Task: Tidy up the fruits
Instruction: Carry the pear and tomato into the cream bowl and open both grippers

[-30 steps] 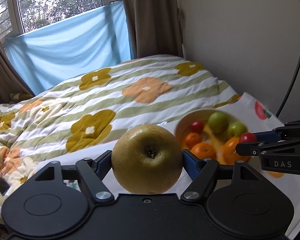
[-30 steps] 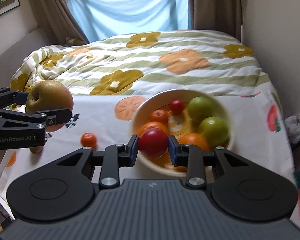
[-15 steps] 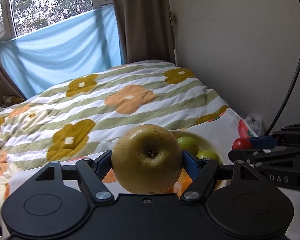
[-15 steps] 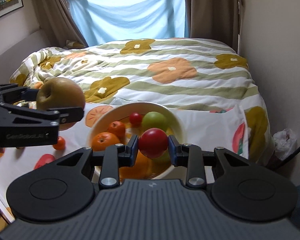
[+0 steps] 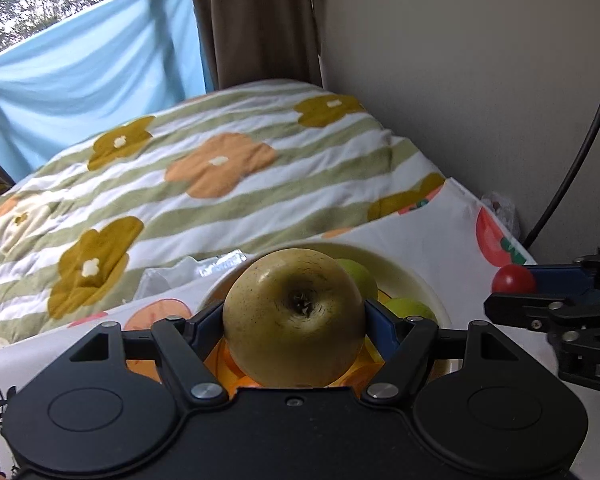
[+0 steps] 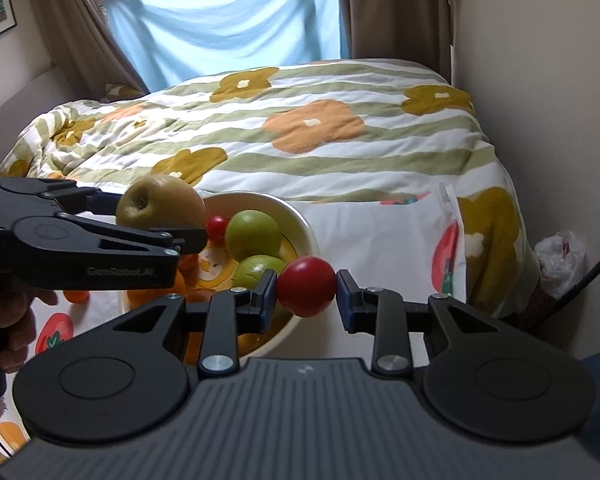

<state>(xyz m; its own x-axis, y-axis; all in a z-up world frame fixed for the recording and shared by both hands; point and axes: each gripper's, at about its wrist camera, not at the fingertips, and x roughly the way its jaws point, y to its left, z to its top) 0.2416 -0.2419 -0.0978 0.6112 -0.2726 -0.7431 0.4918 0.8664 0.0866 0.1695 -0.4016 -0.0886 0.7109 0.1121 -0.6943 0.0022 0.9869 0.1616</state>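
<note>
Behind the fruit-print cloth (image 6: 380, 236) lies a flowered quilt (image 6: 300, 128). Your left gripper (image 5: 294, 320) is clamped on the yellow-brown pear (image 5: 294, 316) over the bowl (image 6: 300, 220) (green and orange fruit inside); your right gripper (image 6: 306, 292) pinches the red fruit (image 6: 306, 286) at the bowl's right rim.

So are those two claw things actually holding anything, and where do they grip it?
Yes. The left gripper pinches a yellow-brown apple by its two sides, blossom end facing the camera. The right gripper pinches a small red fruit by its sides.
</note>
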